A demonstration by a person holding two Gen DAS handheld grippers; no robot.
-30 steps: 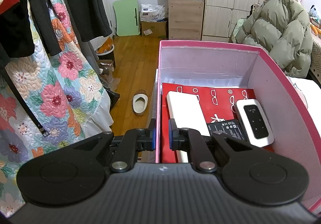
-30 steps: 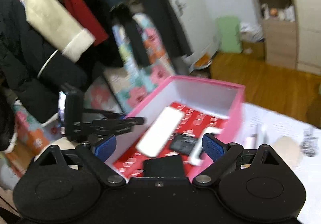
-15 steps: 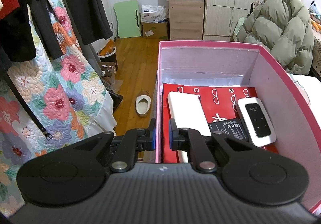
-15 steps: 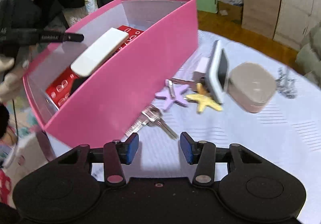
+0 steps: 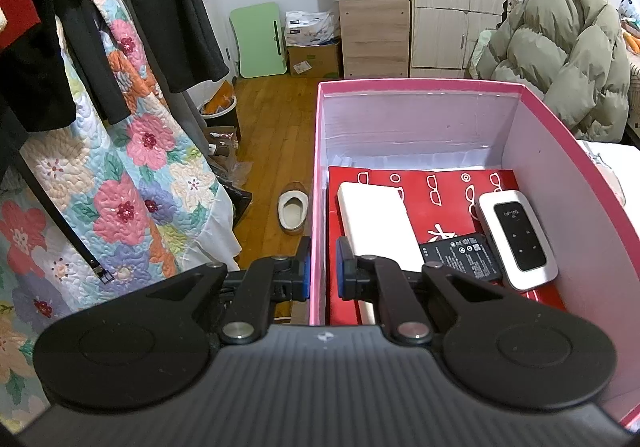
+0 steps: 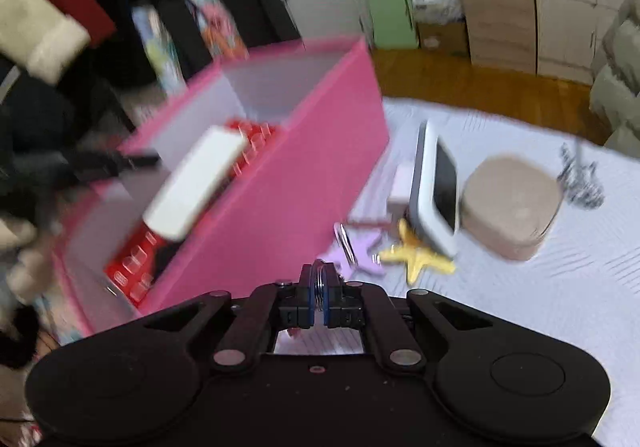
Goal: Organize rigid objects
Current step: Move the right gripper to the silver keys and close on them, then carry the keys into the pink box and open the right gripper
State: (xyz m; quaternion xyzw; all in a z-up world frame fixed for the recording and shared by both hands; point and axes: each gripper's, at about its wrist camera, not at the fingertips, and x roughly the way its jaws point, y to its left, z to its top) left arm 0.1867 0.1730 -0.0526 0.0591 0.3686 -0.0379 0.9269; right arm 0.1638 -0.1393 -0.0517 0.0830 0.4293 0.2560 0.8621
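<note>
Left gripper: your jaws are clamped on the near left wall of the pink box, one pad outside and one inside, steadying it.

Right gripper: your jaws are closed together on a metal key ring, its thin rings pinched between the blue pads.

Keys: they lie on the white bedspread, just in front of your right jaws and beside the box's outer wall. A key points away from you, up and slightly left.

Key relation: the box opening lies up and to the left of your right jaws, so its pink wall stands between the keys and the inside. You will likely need to lift over that rim.

Box contents: a white power bank, a black battery and a small white device on red paper.

Nearby on the bed: a lilac starfish, a yellow starfish, a propped white device, a beige case. The view is blurred.
</note>
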